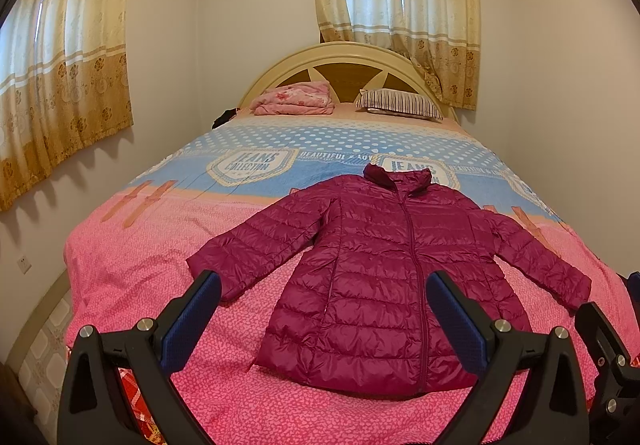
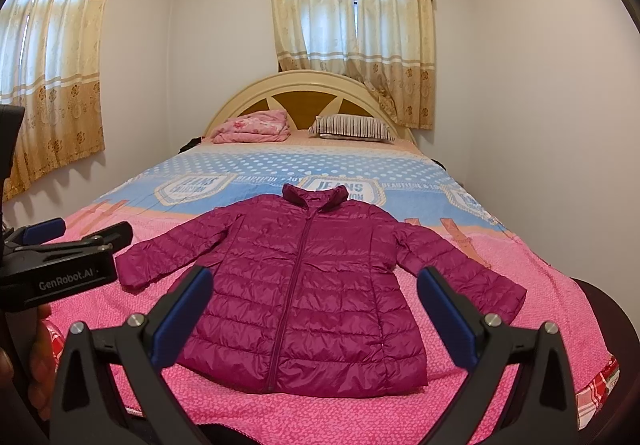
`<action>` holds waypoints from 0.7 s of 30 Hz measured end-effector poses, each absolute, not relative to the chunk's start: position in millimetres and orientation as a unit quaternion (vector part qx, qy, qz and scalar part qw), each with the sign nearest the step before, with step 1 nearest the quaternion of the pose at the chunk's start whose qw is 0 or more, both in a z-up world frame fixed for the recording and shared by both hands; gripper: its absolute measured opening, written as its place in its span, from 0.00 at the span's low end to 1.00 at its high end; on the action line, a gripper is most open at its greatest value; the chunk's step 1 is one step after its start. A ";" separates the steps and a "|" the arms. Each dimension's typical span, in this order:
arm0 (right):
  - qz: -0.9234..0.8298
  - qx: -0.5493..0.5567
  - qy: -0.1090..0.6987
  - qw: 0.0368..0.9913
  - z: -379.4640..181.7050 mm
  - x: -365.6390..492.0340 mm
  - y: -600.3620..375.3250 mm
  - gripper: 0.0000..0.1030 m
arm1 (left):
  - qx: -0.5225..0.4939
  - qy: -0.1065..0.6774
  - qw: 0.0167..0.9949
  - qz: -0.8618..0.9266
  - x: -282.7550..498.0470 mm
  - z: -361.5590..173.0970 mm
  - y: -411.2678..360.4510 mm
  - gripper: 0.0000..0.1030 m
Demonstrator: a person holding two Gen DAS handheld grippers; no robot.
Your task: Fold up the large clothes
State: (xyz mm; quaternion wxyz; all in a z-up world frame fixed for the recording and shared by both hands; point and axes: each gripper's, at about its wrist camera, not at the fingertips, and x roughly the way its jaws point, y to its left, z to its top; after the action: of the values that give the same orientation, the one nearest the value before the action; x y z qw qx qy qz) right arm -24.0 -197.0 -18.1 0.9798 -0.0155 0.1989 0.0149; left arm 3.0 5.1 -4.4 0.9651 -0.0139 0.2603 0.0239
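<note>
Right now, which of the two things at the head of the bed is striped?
The pillow, lying on the right below the window. The other is a folded pink blanket with a flower print, to its left.

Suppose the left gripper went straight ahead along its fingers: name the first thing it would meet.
Most likely the magenta puffer jacket, spread flat and zipped on the bed. The open left gripper points at the jacket's lower body, nothing showing in between. Depth is unclear, so the exact contact spot is a guess.

A home bedroom: a bed [image 2: 248, 173] with arched headboard [image 2: 304, 93], striped pillow [image 2: 352, 129], folded pink blanket [image 2: 252, 131], and curtained windows [image 2: 352, 33].
</note>
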 end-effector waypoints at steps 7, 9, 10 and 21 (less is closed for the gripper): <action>0.015 -0.016 0.199 0.980 -18.7 -24.2 -196.3 1.00 | -0.015 0.259 0.965 0.025 3.5 -5.4 6.6 0.99; 0.015 -0.016 0.199 0.980 -18.7 -24.3 -195.9 1.00 | -0.015 0.260 0.965 0.024 3.4 -5.6 6.7 0.99; 0.015 -0.016 0.199 0.980 -18.7 -24.5 -195.7 1.00 | -0.015 0.259 0.965 0.025 3.3 -6.3 6.9 0.99; 0.018 -0.015 0.201 0.979 -23.6 -25.2 -192.5 1.00 | -0.016 0.261 0.965 0.025 3.6 -8.1 7.1 0.99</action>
State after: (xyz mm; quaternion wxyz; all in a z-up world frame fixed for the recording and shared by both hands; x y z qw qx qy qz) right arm -25.2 -192.5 -23.6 0.9794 -0.0147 0.2008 0.0179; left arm 3.6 7.1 -8.1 0.9649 -0.0165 0.2608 0.0248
